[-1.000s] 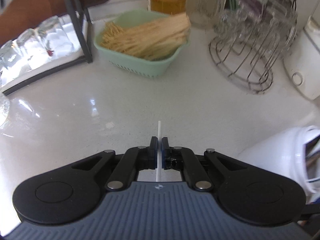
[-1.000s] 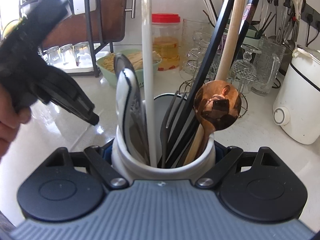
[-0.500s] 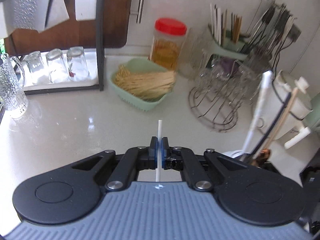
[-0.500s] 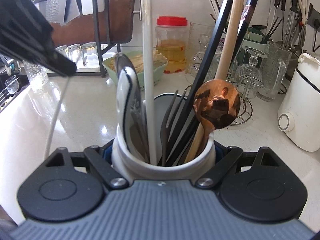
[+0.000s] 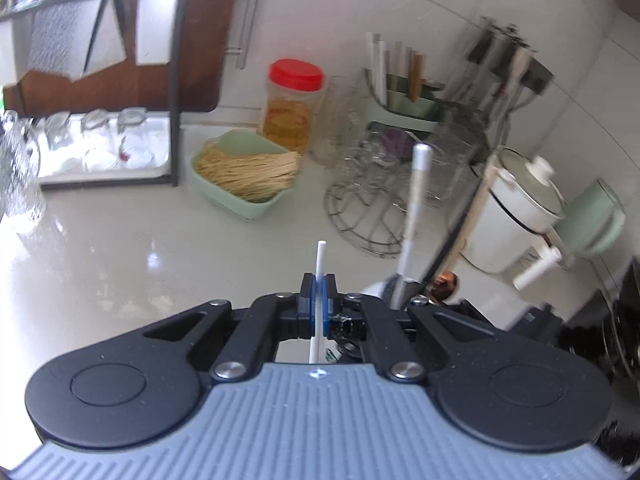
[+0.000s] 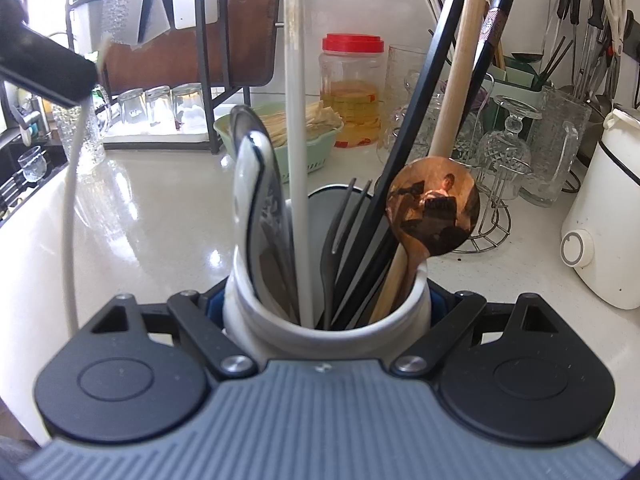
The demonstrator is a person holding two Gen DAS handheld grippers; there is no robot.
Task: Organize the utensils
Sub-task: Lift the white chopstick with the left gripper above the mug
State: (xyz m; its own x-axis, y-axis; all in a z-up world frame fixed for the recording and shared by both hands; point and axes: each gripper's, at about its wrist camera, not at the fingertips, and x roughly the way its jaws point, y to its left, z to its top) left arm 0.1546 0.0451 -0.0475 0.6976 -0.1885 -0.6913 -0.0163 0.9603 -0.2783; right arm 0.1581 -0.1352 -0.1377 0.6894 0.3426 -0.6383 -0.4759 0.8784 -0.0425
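Thin white chopstick pinched between the clenched fingers of the left gripper, tip poking up past the blue pads, lower end showing below them; in the right wrist view the same stick hanging long and pale at far left, held clear above the surface. White utensil crock clamped between the fingers of the right gripper, blue pads pressed to both sides of its wall. Inside the crock: two steel spoons at left, tall white handle upright in the middle, black fork, black flat-handled tools leaning right, wooden handle and a copper spoon bowl at the right rim. From the left wrist view, crock's contents visible just right of the fingers, white handle rising tall. Further back on the surface: green basket of pale sticks, red-lidded jar, wire glass stand, white cooker, black rack with upturned glasses at left.
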